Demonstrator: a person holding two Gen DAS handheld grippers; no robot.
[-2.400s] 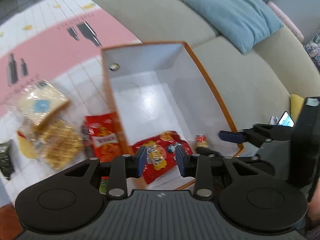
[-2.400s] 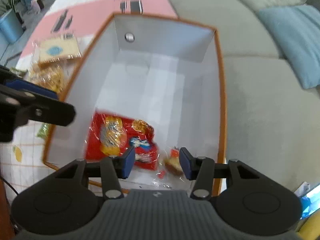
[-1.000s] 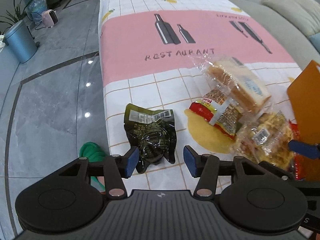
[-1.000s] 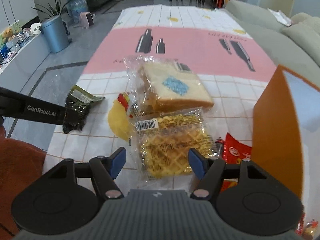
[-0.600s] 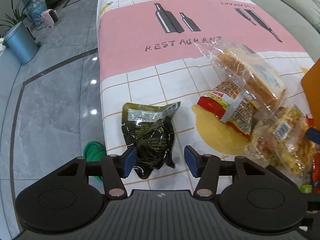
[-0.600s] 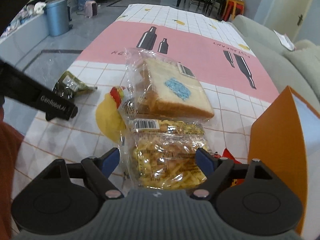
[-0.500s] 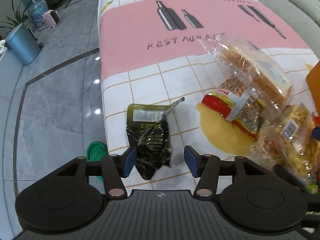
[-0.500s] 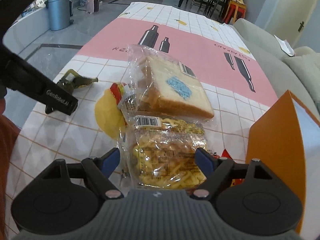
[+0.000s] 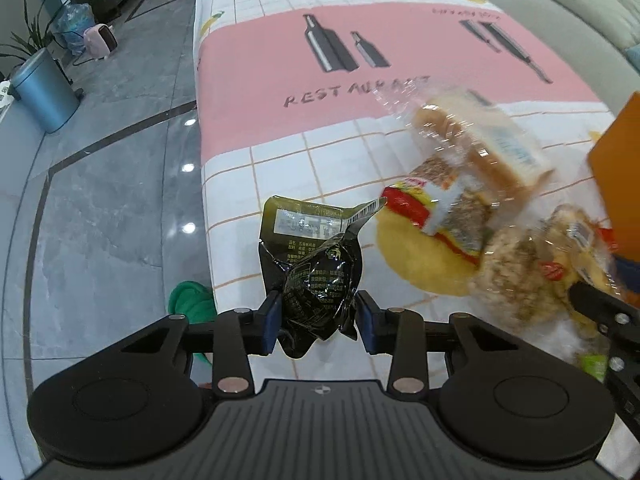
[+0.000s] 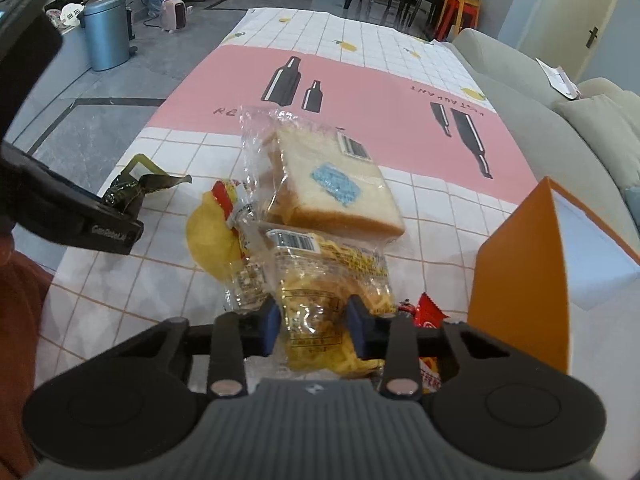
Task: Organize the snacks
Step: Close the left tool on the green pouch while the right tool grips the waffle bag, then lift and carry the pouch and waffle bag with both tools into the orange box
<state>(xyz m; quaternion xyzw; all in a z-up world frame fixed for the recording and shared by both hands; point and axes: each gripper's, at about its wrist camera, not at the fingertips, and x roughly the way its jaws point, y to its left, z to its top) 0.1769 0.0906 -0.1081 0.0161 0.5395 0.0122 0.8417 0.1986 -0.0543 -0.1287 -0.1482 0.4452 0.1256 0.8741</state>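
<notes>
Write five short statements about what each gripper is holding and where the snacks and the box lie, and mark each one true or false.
1. The left gripper is shut on the dark green pouch. True.
2. The right gripper is open and empty. False: its fingers clamp the clear packet of yellow snacks.
3. The bagged bread slice lies inside the orange box. False: it lies on the tablecloth, outside the box.
4. The orange box stands right of the snack pile in the right wrist view. True.
5. The tablecloth is plain blue. False: pink and white with bottle prints.

Dark green foil pouch: crumpled, left of bread bag. Waffle pack: clear wrapper, directly before bread bag. Orange box: open, right of it.
</notes>
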